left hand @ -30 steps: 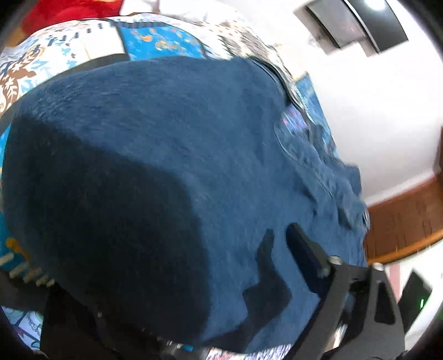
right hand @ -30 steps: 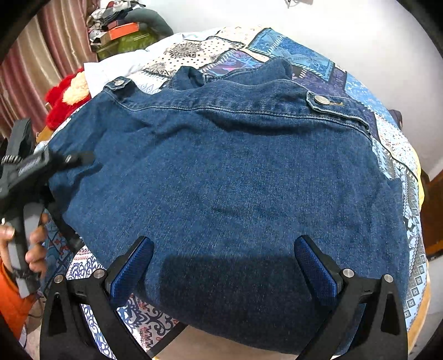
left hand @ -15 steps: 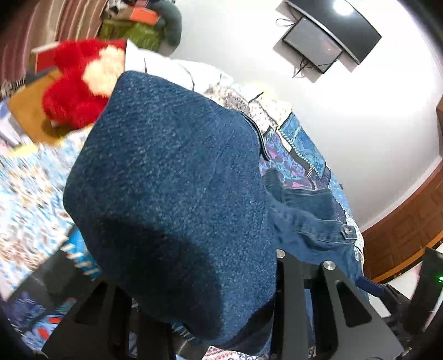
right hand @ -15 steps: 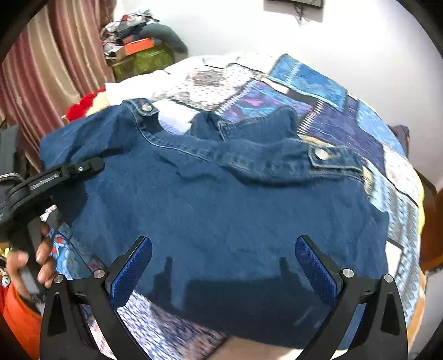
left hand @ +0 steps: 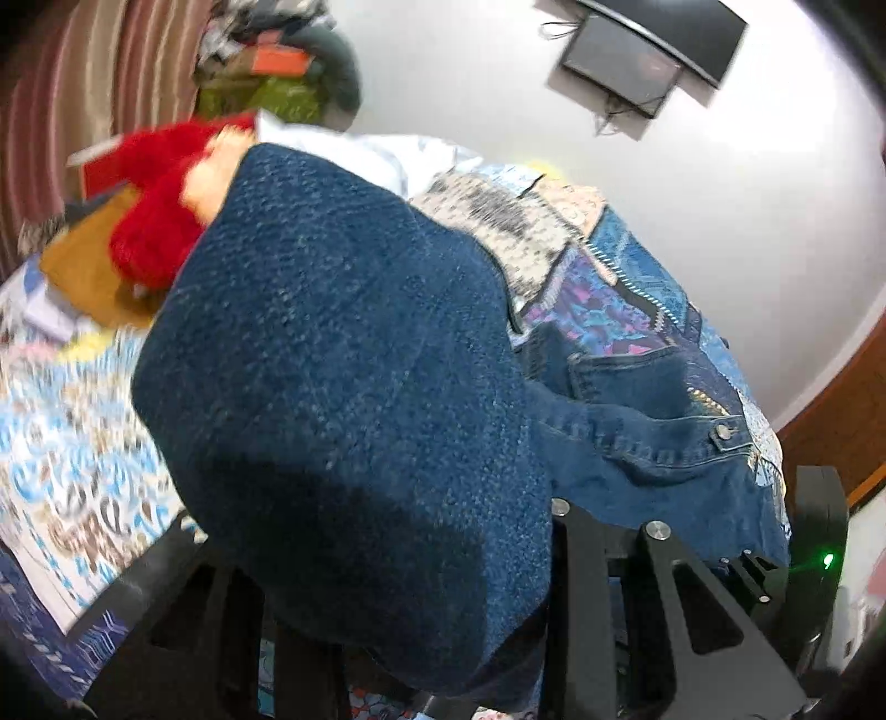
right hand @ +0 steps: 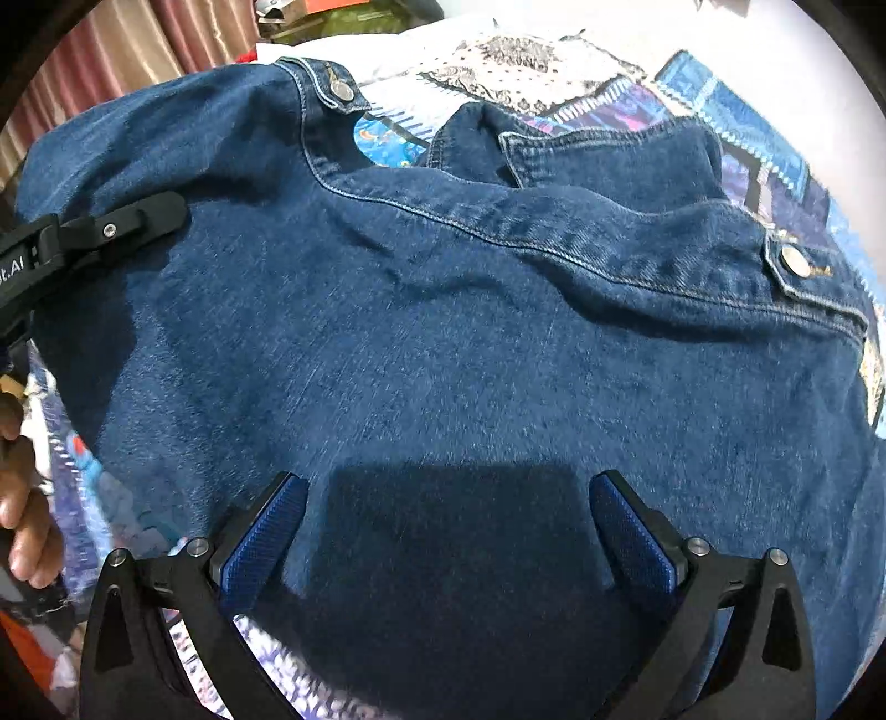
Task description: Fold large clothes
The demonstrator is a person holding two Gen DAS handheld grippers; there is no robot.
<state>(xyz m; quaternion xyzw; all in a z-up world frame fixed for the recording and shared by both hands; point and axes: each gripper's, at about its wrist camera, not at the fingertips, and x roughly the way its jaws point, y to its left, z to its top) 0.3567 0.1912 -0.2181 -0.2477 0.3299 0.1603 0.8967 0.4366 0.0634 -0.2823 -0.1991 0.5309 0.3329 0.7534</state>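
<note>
A dark blue denim jacket [right hand: 470, 343] lies back-up on a patchwork bedspread [right hand: 764, 149], collar at the far side. My left gripper [right hand: 138, 221] is shut on the jacket's left edge and holds that fold raised; in the left wrist view the lifted denim [left hand: 343, 399] drapes over the fingers and hides the tips. My right gripper [right hand: 448, 526] is open, its blue pads [right hand: 266, 531] hovering just above the jacket's near hem, holding nothing.
A red plush toy [left hand: 160, 205] and a brown board [left hand: 83, 266] lie at the bed's far left. Striped curtains [left hand: 61, 111] hang behind. A white wall carries a dark screen [left hand: 637, 50]. A wooden panel [left hand: 830, 421] stands at right.
My left gripper has closed on the jacket's left edge and lifted it up off the bed. My right gripper has moved forward and lower over the near hem, still open.
</note>
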